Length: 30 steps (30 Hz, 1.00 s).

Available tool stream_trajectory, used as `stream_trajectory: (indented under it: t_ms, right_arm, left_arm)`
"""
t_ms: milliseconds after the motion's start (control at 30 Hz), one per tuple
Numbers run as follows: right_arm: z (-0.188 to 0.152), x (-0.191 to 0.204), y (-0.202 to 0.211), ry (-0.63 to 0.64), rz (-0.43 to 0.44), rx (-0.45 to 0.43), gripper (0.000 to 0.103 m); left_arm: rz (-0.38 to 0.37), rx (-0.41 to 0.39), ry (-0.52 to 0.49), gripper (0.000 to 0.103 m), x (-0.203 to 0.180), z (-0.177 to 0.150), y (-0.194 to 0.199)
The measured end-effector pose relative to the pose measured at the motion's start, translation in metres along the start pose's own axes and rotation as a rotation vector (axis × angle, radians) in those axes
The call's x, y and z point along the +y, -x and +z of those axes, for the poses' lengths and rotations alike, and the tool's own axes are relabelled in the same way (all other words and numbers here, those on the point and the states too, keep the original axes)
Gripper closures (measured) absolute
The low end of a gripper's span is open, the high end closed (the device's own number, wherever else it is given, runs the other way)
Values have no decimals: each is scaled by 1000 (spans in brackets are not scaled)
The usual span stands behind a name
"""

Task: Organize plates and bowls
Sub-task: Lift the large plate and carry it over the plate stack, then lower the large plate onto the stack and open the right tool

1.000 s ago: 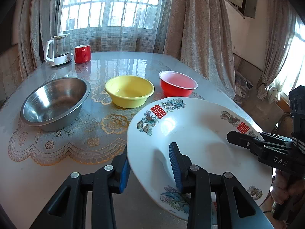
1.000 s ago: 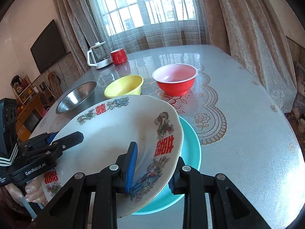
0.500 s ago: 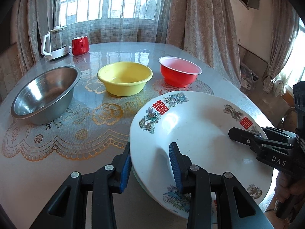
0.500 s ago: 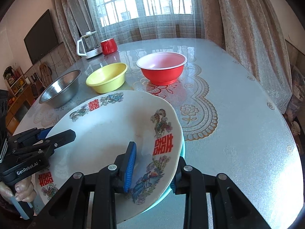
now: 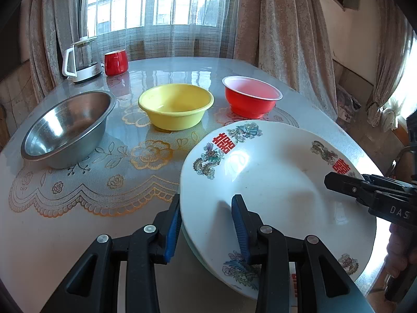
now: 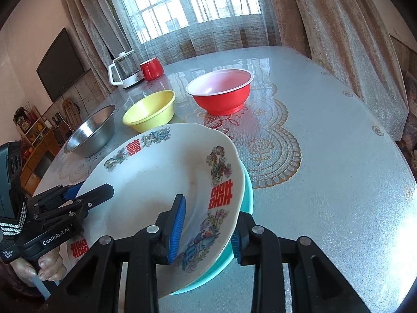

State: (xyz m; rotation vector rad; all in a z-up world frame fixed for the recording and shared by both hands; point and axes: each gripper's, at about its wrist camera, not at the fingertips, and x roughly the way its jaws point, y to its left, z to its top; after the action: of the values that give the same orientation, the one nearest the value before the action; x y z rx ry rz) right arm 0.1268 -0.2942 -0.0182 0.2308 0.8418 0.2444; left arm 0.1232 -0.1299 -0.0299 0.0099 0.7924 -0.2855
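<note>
1. The white plate (image 5: 273, 182) with red characters and dragon motifs lies on top of a teal plate (image 6: 247, 195) at the near right part of the table (image 6: 338, 156).
2. The left gripper (image 5: 207, 228) straddles the plate's near left rim, one blue pad under the edge and one over it; the jaws stand apart, and whether they press the rim cannot be told.
3. The right gripper (image 6: 207, 230) straddles the opposite rim of both plates, jaws likewise spread, grip unclear.
4. Farther back stand three bowls in a row: a steel bowl (image 5: 67, 127) at left, a yellow bowl (image 5: 176, 107) in the middle, a red bowl (image 5: 251, 100) at right.
5. At the far left edge sit a glass kettle (image 5: 82, 58) and, just beside it, a red mug (image 5: 116, 62).
</note>
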Motion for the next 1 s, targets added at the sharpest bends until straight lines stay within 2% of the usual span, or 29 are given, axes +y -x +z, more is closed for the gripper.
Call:
stream_trajectory:
  t_ms: [200, 300, 400, 633, 1000]
  right_arm:
    - [-1, -6, 13, -30, 33, -11, 72]
    - [-4, -4, 17, -4, 24, -18, 72]
    - [-8, -3, 15, 10, 6, -28, 79]
    - [-7, -3, 9, 41, -23, -54, 79]
    - [-6, -10, 7, 56, 30, -28, 78]
  left_arm:
    - [26, -16, 13, 64, 1, -3, 8]
    - [45, -25, 5, 64, -1, -5, 11]
    - [64, -21, -6, 64, -6, -5, 9]
    - [94, -10, -6, 62, -12, -4, 2]
    - [114, -9, 34, 62, -12, -6, 2]
